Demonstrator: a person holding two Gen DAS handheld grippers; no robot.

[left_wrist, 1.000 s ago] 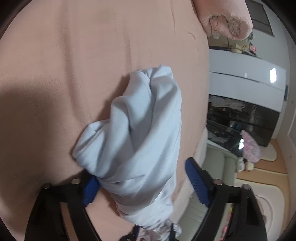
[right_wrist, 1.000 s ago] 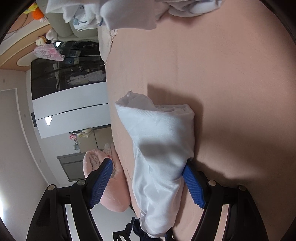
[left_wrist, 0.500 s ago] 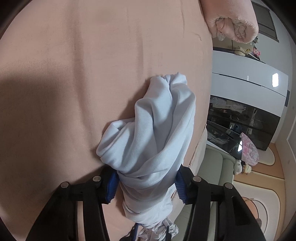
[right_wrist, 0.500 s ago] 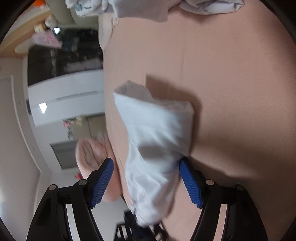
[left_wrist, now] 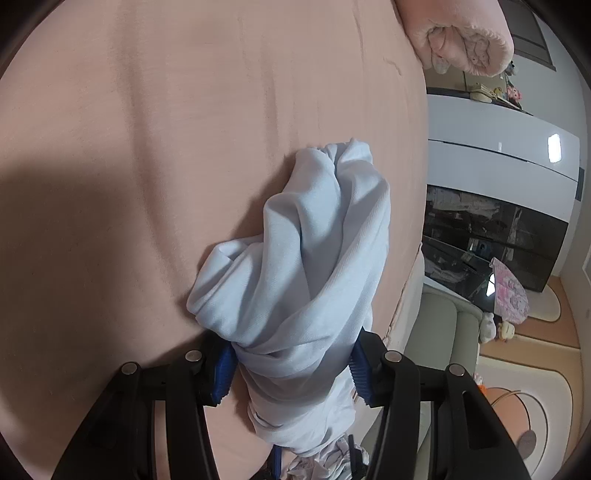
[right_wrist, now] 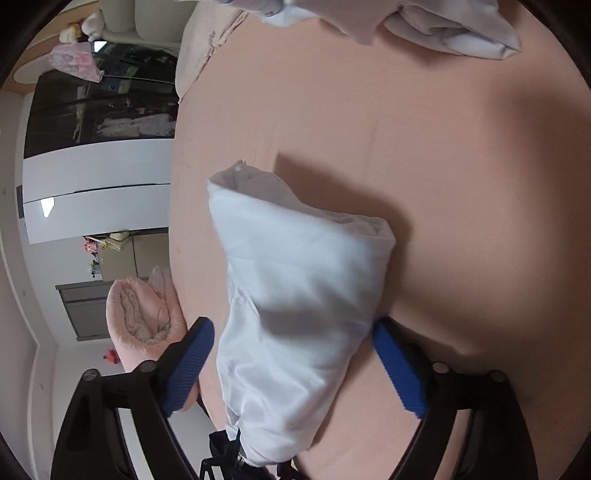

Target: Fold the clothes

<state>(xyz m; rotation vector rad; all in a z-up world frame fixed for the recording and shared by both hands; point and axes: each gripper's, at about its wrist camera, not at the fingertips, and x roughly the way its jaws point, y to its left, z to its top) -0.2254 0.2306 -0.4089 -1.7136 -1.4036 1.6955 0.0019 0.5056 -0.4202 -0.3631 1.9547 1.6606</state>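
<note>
The left gripper [left_wrist: 291, 363] has its blue pads [left_wrist: 222, 365] squeezed in on both sides of a bunched, pale blue garment [left_wrist: 310, 266] — the cloth is gathered into a twist right where the pads bite, and folds fan out ahead of them. Over the past second these jaws had been closing, and the fabric sits pinched between them.

The right gripper [right_wrist: 295, 363] stands spread wide. Its jaws have just been opening, and a pale blue garment [right_wrist: 299, 288] lies between them: the pad [right_wrist: 399, 373] on the right of that view sits just against the cloth's edge, while the other pad stands clear of it with a gap showing. Whether this is the same piece the left gripper holds, I cannot tell.

Both bundles rest on a peach-pink bed sheet [left_wrist: 147, 147], each throwing a dark shadow beside it. Farther along the sheet in the right wrist view lies a heap of more light clothes [right_wrist: 454, 33]. A rolled pink blanket [left_wrist: 461, 40] sits at the bed's far corner. Beyond the edge of the bed stands a glossy white and black cabinet [left_wrist: 495, 192], with a beige sofa [left_wrist: 443, 332] near the floor.
</note>
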